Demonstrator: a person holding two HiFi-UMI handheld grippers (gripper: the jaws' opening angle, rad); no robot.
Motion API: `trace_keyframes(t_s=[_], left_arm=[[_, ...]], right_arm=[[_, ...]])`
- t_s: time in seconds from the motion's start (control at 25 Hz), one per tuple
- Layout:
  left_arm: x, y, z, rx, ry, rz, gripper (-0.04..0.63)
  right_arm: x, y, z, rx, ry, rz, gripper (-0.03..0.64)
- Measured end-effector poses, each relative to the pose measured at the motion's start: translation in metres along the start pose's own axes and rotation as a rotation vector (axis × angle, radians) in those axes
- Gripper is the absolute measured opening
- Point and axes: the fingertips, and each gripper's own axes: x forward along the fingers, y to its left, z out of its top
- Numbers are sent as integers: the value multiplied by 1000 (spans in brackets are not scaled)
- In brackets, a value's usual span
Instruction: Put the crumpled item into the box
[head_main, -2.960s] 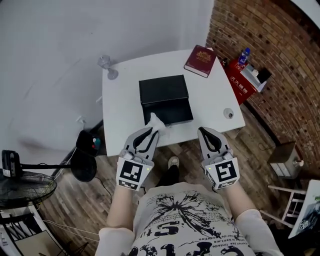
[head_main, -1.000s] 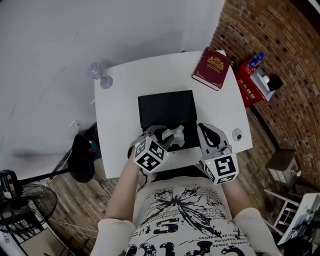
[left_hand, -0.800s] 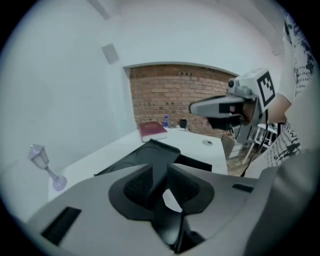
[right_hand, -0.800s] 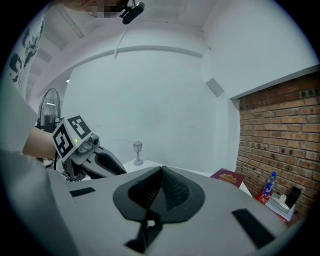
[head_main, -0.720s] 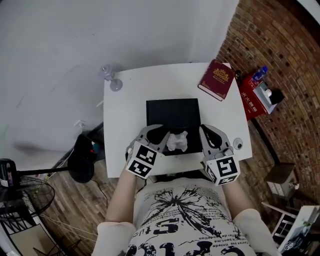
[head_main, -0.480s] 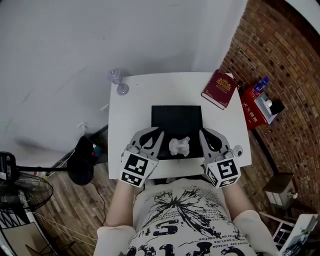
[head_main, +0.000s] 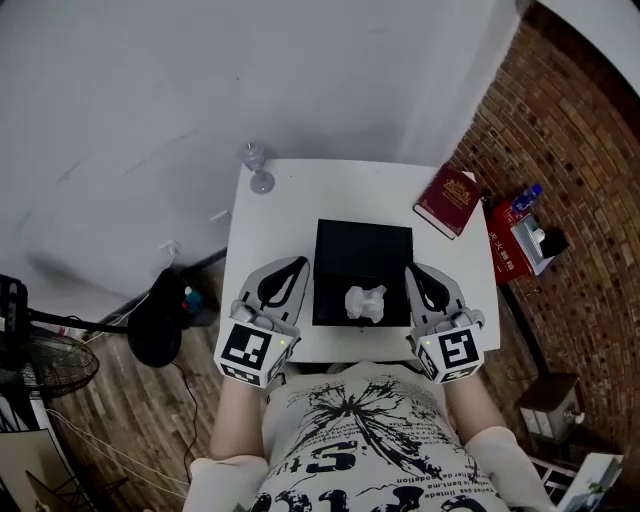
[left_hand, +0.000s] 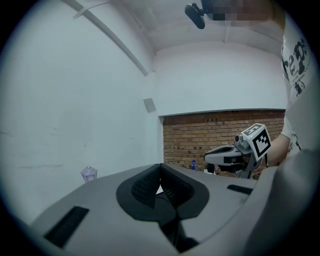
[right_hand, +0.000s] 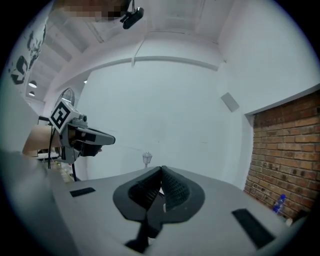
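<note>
A crumpled white item (head_main: 364, 302) lies inside the open black box (head_main: 340, 250), near the box's front edge, on the white table (head_main: 262, 232). To the left of the box, above the table's front edge, I hold my left gripper (head_main: 297, 264) with its jaws shut and nothing between them. At the box's right side my right gripper (head_main: 413, 270) is shut and empty too. Both gripper views face the walls, and each shows its own pads meeting, the left gripper (left_hand: 160, 167) and the right gripper (right_hand: 161, 169).
A red book (head_main: 447, 201) lies at the table's far right corner. At the far left corner stands a small glass ornament (head_main: 258, 166). A red box with a bottle (head_main: 520, 235) sits by the brick wall, and a fan (head_main: 40, 355) and a black stool (head_main: 160, 320) stand left of the table.
My left gripper let go of the crumpled item, which now lies in the box. It drew back to the left of the box and its jaws shut. The right gripper stayed put.
</note>
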Motion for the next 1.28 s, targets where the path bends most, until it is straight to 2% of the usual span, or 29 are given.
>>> trace_keyframes(t_s=[0.2, 0.48, 0.6, 0.8, 1.16, 1.28], left_arm=[[-3, 3, 5, 7, -25, 5, 14], [0, 1, 5, 22, -17, -5, 14], [2, -2, 4, 28, -7, -19, 14], [6, -4, 0, 40, 11, -53, 14], [20, -1, 11, 21, -46, -57, 14], [24, -5, 7, 38, -5, -84, 14]], right_arm=[[-3, 2, 4, 13, -16, -10, 14], [-5, 0, 4, 30, -30, -14, 12], [-4, -1, 3, 14, -32, -14, 12], [1, -9, -2, 57, -18, -56, 12], [3, -16, -2, 44, -8, -65, 12], [4, -20, -1, 43, -9, -70, 12]])
